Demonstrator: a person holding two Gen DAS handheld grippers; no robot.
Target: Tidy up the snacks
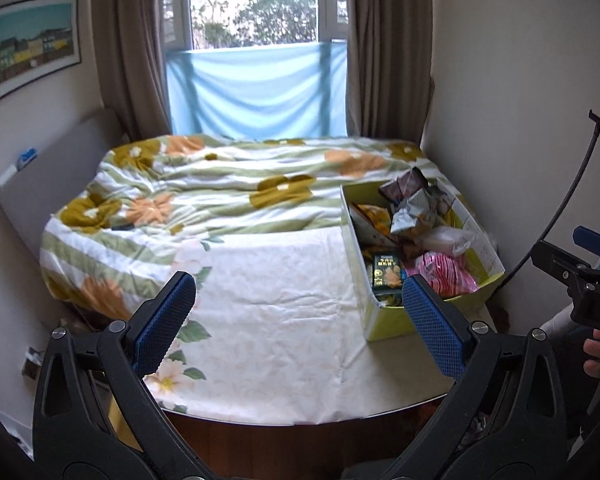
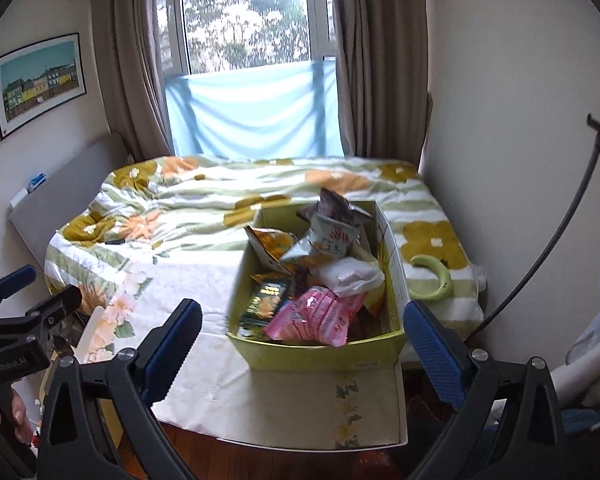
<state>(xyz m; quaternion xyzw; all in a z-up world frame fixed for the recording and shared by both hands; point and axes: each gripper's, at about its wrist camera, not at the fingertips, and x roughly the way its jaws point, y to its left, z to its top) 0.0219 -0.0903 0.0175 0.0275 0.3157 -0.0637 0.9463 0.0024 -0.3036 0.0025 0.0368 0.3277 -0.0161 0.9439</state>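
Basically, scene: snacks lay heaped in the box [image 2: 320,354], which sat on the table [image 2: 284,412] against the bed [image 2: 204,208].
Left gripper [image 1: 298,312]: released, jaws wide, nothing held, raised left of the box.
Right gripper [image 2: 302,340]: released, empty, facing the box, probably ready to reach in.
Snacks: pink pack [image 2: 316,316], dark pack [image 2: 266,302], white pack [image 2: 350,274], silver bags [image 2: 332,238], jumbled, some poking above the rim.
Stage: could be filled or awaiting sorting.

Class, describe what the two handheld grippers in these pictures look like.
Both the left gripper and right gripper have black plastic frames with silver pivot screws and blue textured pads. A thin black cable curves beside the right one. A pale sleeve shows nearby.
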